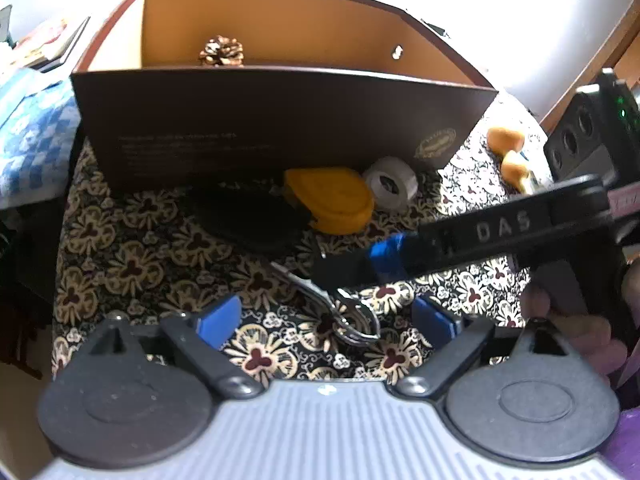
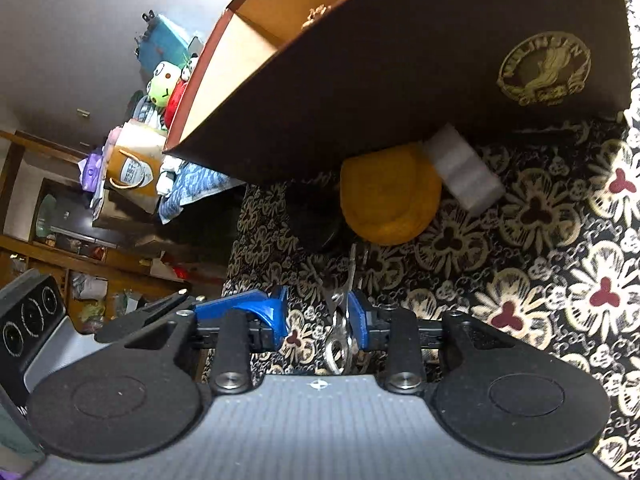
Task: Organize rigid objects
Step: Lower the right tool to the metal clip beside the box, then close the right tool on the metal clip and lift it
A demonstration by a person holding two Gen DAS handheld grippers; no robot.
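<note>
Small metal scissors lie on the flowered tablecloth in front of a brown cardboard box. My right gripper comes in from the right, low over them. In the right wrist view the scissors stand between its blue fingers, against the right one, with a gap to the left one, so the right gripper is open. My left gripper hovers wide open just before the scissors' handles. A pine cone sits inside the box.
Against the box front lie a yellow rounded object, a black object and a white tape roll. Orange-handled items lie at the right. A blue checked cloth is at the left. A person's fingers hold the right gripper.
</note>
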